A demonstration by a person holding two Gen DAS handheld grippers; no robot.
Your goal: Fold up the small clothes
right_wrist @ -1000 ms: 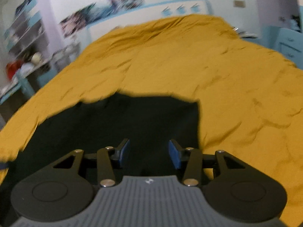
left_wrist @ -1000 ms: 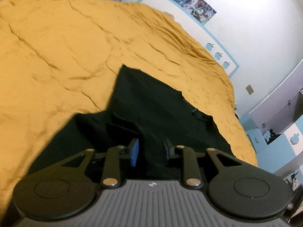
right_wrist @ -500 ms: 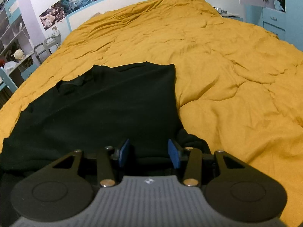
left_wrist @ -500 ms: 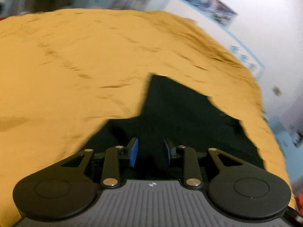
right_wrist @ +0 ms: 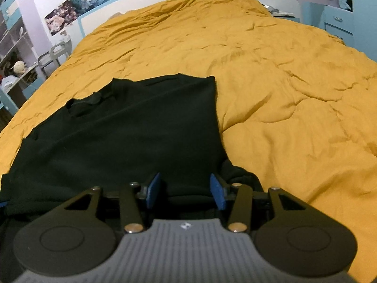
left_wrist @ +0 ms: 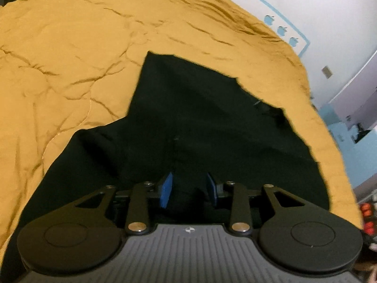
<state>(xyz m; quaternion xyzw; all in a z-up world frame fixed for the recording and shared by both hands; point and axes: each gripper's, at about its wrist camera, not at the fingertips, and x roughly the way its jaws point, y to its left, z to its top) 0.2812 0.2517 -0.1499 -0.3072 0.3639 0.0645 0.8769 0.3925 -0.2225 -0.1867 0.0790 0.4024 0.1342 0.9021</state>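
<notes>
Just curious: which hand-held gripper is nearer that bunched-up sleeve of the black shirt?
Right. The right hand-held gripper sits beside the bunched sleeve; the left hand-held gripper, jaws just opened wider over the cloth, is across the shirt.

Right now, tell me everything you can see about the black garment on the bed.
The black garment is a dark, soft-looking knit top, plain, with no print visible. It lies spread fairly flat on the mustard-yellow bedspread, with a collar-like opening along its far edge and a bunched part, maybe a sleeve, at the near right. Its edges look straight, as if partly folded. The left gripper and right gripper sit over its near edge with jaws apart; the left jaws have just been opening. No pad visibly presses the cloth.
</notes>
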